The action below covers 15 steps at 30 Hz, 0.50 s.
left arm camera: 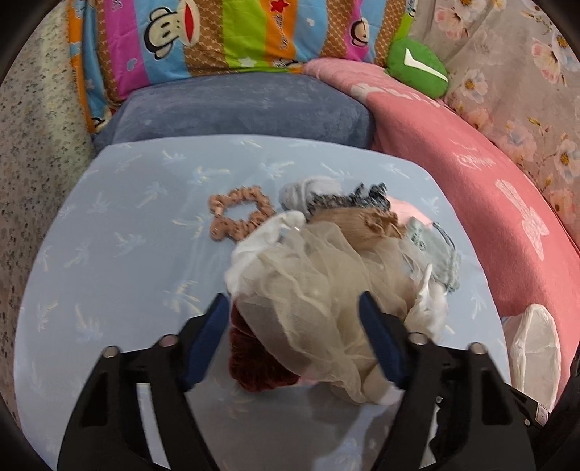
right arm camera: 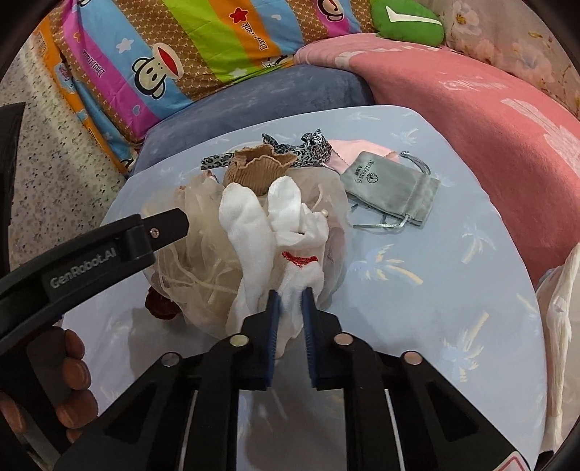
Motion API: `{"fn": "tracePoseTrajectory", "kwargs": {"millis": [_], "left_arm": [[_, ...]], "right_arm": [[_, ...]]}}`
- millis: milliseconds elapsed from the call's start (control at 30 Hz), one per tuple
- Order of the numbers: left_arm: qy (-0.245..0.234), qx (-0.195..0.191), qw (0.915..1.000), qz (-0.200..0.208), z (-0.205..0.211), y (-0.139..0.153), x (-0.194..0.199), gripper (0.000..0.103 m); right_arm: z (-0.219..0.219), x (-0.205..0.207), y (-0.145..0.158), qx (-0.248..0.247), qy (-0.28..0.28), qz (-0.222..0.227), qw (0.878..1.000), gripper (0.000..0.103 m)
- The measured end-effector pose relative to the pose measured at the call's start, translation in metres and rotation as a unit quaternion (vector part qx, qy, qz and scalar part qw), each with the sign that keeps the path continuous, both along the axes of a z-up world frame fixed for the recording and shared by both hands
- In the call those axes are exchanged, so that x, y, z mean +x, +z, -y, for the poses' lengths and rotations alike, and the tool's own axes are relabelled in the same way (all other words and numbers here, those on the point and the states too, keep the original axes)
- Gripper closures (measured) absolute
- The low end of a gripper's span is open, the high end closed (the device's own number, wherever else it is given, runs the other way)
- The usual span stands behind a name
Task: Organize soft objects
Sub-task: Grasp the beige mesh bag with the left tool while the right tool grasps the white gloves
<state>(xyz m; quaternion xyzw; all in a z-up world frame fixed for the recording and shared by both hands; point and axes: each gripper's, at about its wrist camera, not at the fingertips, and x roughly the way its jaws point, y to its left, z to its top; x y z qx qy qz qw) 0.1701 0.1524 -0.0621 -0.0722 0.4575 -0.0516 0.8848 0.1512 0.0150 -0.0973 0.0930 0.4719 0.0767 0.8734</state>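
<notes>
A heap of soft things lies on the pale blue palm-print table (left arm camera: 108, 253). Cream tulle (left arm camera: 308, 290) tops the heap, over a dark red scrunchie (left arm camera: 253, 362). My left gripper (left arm camera: 295, 319) straddles the tulle, jaws apart, pads at its sides with no clear squeeze. In the right wrist view one of its fingers (right arm camera: 170, 223) rests against the tulle (right arm camera: 188, 253). My right gripper (right arm camera: 290, 300) is shut on the white sock (right arm camera: 250, 232), at the end with red stitching. A tan ruffled sock (right arm camera: 257, 166), a leopard-print band (right arm camera: 308, 145) and a grey drawstring pouch (right arm camera: 391, 188) lie behind.
A pink-brown scrunchie (left arm camera: 239, 213) lies alone to the heap's left. A white plastic bag (left arm camera: 533, 344) sits at the table's right edge. A blue cushion (left arm camera: 235, 108), striped cartoon pillow (left arm camera: 217, 32), green cushion (left arm camera: 417, 69) and pink blanket (left arm camera: 471, 181) ring the table. A hand (right arm camera: 72, 362) holds the left gripper.
</notes>
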Motion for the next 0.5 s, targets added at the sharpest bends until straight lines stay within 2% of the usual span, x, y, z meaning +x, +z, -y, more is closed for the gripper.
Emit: {"fn": "tracePoseTrajectory", "kwargs": {"millis": [100,167,233,367,500], "left_arm": [[-0.015,-0.006,0.9998,-0.010,0.008,-0.004,-0.002,0.062],[-0.024,0.003,0.9996,-0.011,0.014,-0.005,-0.005,0.081],[-0.028,0.004,0.9995,-0.014,0.016,-0.006,-0.007,0.092],[-0.032,0.000,0.9995,-0.007,0.020,0.003,-0.014,0.098],[-0.045,-0.001,0.9990,0.008,0.030,0.016,-0.025,0.100]], "right_arm": [[0.011,-0.010,0.006,0.001,-0.008,0.004,1.000,0.100],[0.019,-0.016,0.012,-0.001,-0.015,0.009,1.000,0.100],[0.026,-0.020,0.018,-0.003,-0.020,0.015,1.000,0.100],[0.042,-0.032,0.036,-0.004,-0.033,0.033,0.999,0.100],[0.055,-0.044,0.054,-0.005,-0.042,0.053,0.998,0.100]]}}
